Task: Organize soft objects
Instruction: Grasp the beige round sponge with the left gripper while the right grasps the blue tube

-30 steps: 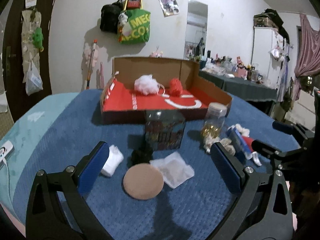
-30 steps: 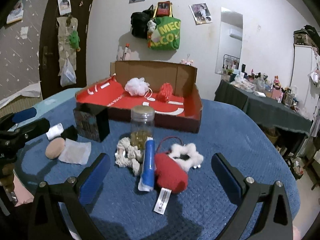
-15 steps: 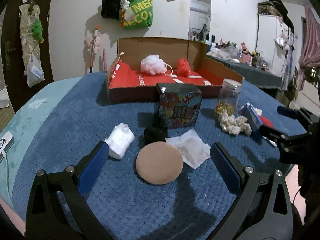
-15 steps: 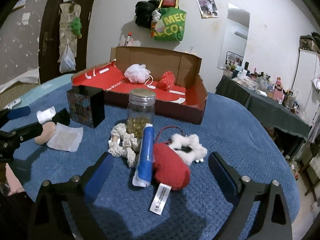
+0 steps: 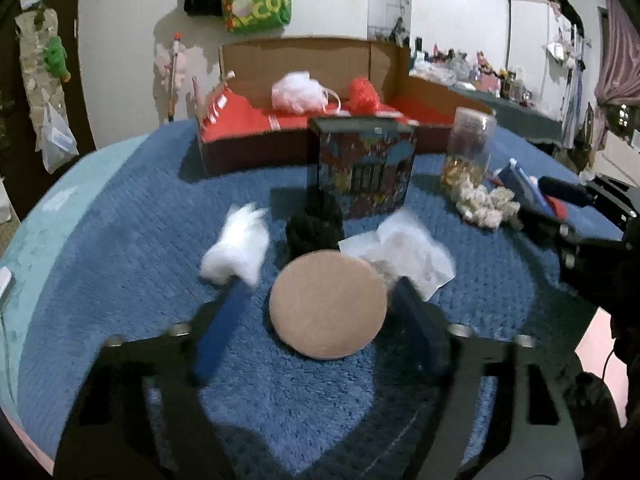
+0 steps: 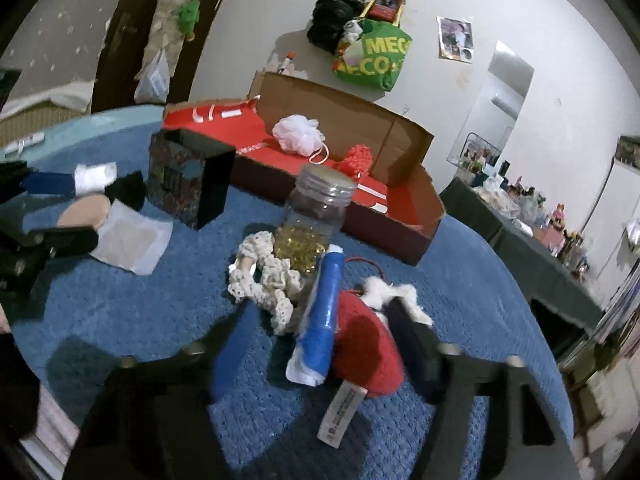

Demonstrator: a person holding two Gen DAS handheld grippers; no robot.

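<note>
The left gripper point(image 5: 320, 308) is low over the blue blanket point(image 5: 120, 240), and its jaws are closing with the round tan puff point(image 5: 328, 305) lying flat right between them. The pads do not seem to press on the puff yet; a small gap shows on each side. The puff is round, so it has no long side to line up with, and the left hand is much nearer to it than the right one. A white wad point(image 5: 236, 248) sits just left of the left finger, and a clear packet point(image 5: 400, 252) lies by the right finger, so they could get pinched too. The right gripper point(image 6: 320, 336) is closing as well, with the blue tube point(image 6: 322, 320) and the red sock point(image 6: 366, 356) between its jaws. The tube points away from this gripper, along its fingers. The right finger looks like it touches the sock, but I cannot tell if it grips. The box point(image 5: 248, 148) with the red floor waits behind, well apart.
</note>
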